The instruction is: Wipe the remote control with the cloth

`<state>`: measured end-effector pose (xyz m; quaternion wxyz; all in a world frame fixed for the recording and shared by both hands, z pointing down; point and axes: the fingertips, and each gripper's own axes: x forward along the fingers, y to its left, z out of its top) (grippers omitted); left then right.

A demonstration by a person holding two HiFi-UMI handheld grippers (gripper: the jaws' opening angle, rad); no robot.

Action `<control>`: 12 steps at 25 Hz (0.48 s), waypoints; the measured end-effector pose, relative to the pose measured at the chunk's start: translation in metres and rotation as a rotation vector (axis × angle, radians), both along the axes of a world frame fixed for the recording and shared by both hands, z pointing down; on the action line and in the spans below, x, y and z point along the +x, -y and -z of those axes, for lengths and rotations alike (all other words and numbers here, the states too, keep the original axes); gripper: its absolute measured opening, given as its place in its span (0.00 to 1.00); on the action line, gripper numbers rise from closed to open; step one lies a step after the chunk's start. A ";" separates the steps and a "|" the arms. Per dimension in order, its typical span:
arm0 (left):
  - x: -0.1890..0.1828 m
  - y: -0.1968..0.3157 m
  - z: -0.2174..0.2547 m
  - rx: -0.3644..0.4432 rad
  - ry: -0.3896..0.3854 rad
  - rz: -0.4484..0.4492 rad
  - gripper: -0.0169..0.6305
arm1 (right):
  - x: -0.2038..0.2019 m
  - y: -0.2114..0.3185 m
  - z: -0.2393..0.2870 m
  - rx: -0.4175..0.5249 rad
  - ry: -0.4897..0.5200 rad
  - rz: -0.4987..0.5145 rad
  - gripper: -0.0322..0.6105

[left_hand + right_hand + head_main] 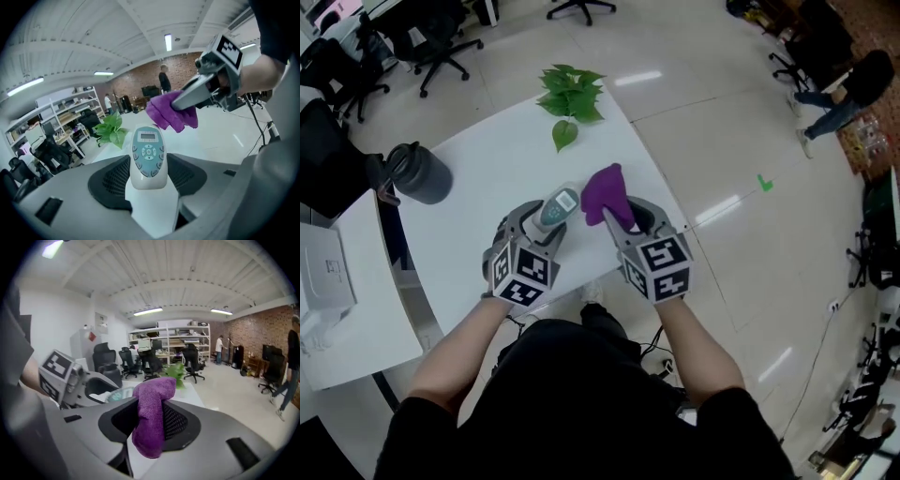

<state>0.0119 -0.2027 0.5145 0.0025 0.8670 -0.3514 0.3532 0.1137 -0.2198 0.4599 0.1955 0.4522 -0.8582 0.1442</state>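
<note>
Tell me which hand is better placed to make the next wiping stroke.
Right, likely. The right claw is shut on the purple fleecy cloth, close beside the white-and-teal oval remote control; the left claw is busy gripping that remote, buttons exposed.

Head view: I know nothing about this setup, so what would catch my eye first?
The bright purple cloth, pinched in the right tool above the white table, stands out most. Beside it the left tool grips a pale remote control, buttons up. A green plant sits at the table's far edge.
</note>
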 end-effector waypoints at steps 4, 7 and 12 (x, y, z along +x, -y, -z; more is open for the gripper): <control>-0.024 -0.028 0.018 0.055 0.012 -0.066 0.39 | -0.093 -0.053 0.037 0.055 -0.039 0.128 0.27; -0.034 -0.049 0.034 0.130 0.047 -0.135 0.39 | -0.139 -0.080 0.043 0.044 -0.077 0.178 0.27; -0.049 -0.082 0.059 0.271 0.116 -0.227 0.39 | -0.165 -0.103 0.045 0.059 -0.217 0.179 0.27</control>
